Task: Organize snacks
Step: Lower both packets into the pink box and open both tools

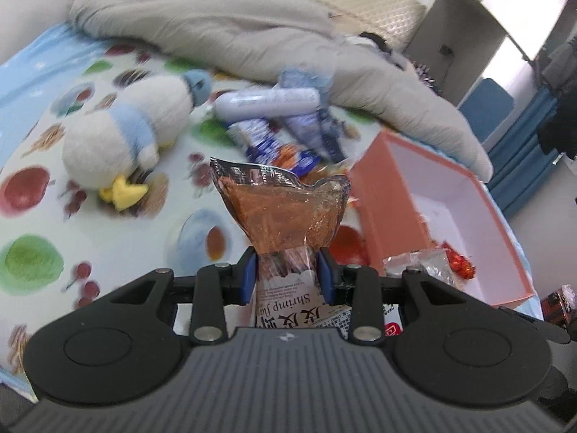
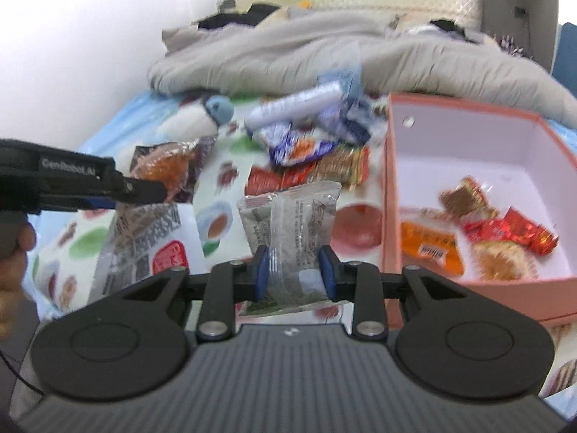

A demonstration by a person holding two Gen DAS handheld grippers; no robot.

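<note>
My left gripper (image 1: 287,274) is shut on a shrimp snack bag (image 1: 285,209) with an orange clear top, held above the bed left of the pink box (image 1: 382,187). It also shows in the right wrist view (image 2: 169,169), with the left gripper (image 2: 144,191) at the left. My right gripper (image 2: 294,270) is shut on a clear grey snack packet (image 2: 292,223), held left of the pink box (image 2: 391,187). The box holds several red and orange snack packs (image 2: 505,231). A pile of loose snacks (image 2: 310,144) lies on the bed beyond; it also shows in the left wrist view (image 1: 281,126).
A white and blue plush duck (image 1: 133,133) lies on the fruit-print sheet (image 1: 32,259) at the left. A crumpled grey blanket (image 1: 234,32) runs along the back, behind the box. A white shelf (image 1: 487,25) stands at the far right.
</note>
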